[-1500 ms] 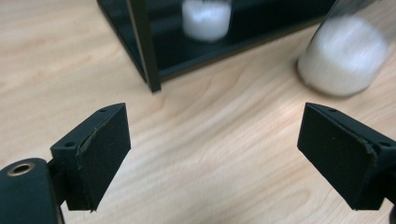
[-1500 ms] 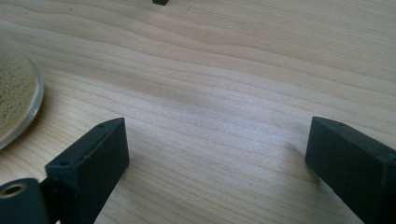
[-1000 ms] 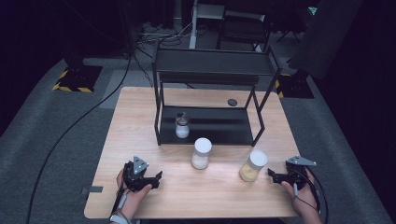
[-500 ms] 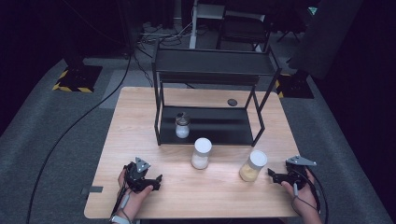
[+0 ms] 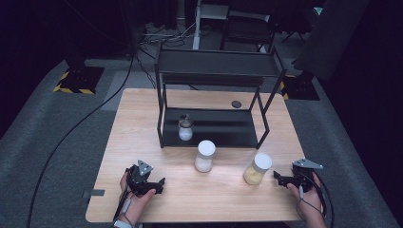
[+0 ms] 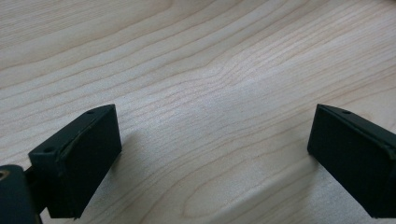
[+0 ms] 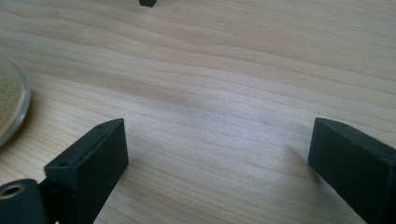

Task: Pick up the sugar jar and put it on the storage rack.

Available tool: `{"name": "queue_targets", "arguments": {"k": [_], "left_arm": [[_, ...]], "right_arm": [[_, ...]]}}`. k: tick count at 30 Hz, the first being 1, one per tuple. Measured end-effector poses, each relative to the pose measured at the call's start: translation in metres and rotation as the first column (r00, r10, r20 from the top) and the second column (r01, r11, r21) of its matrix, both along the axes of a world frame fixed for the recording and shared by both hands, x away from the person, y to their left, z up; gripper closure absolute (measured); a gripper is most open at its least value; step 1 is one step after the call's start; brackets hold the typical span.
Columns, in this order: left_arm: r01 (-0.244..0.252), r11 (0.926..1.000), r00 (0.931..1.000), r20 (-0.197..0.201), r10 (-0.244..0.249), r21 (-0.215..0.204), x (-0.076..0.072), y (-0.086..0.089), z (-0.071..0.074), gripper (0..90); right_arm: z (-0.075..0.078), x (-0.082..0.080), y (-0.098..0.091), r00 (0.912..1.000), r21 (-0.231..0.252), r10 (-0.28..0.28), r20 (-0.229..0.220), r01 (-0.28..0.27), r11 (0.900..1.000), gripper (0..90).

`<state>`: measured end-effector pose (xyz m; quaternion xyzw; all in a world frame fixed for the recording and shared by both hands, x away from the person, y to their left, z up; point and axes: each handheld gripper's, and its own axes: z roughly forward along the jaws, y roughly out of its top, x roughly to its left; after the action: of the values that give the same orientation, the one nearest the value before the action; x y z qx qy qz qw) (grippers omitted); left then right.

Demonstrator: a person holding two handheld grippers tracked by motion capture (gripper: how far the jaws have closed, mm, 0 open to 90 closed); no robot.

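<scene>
My left gripper (image 5: pixel 160 184) rests low on the wooden table (image 5: pixel 142 114) near its front left, held in a hand and pointing right. Its jaws have just been opening and stand wide in the left gripper view (image 6: pixel 210 154), with bare wood between them. At the front right my right gripper (image 5: pixel 277 178) points left at a jar of yellow grains (image 5: pixel 257 168), a little short of it. It is open (image 7: pixel 215 158), and the jar's edge (image 7: pixel 11 105) shows at the left of its view.
A black two-level rack (image 5: pixel 214 76) stands at the table's middle back, with a small dark-lidded jar (image 5: pixel 185 128) on its lower shelf. A white-lidded jar (image 5: pixel 205 156) stands just in front of the rack. A small dark disc (image 5: pixel 236 103) lies behind the lower shelf.
</scene>
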<state>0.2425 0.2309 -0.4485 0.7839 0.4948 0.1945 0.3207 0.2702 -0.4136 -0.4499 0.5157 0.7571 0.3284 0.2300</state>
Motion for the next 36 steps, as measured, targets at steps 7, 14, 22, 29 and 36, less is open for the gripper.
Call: {"name": "queue_targets", "arguments": {"k": [7,14,22,29,36], "left_arm": [[-0.006,1.0,1.0,-0.001,0.006,0.0,-0.001,-0.001,0.0,2.8],[-0.013,0.9999,0.9999,-0.003,0.013,-0.001,0.001,-0.002,0.0,0.8],[-0.011,0.9999,0.9999,-0.005,0.011,0.002,0.001,-0.002,0.0,0.7],[-0.012,0.9999,0.9999,-0.005,0.012,0.002,0.001,-0.002,0.0,0.7],[-0.013,0.9999,0.9999,-0.005,0.013,0.0,0.001,-0.002,0.0,0.7]], "right_arm": [[0.015,-0.012,0.0,0.9989,0.04,0.003,0.048,-0.005,0.9992,5.8],[0.034,-0.02,0.003,0.9974,0.056,0.016,0.07,-0.02,0.9982,5.9],[0.062,-0.033,0.009,0.9948,0.064,0.023,0.099,-0.03,0.9975,5.9],[0.085,-0.039,0.017,0.9942,0.079,0.021,0.105,-0.029,0.9965,5.9],[0.105,-0.043,0.027,0.9933,0.087,0.021,0.113,-0.031,0.9957,6.0]]}}
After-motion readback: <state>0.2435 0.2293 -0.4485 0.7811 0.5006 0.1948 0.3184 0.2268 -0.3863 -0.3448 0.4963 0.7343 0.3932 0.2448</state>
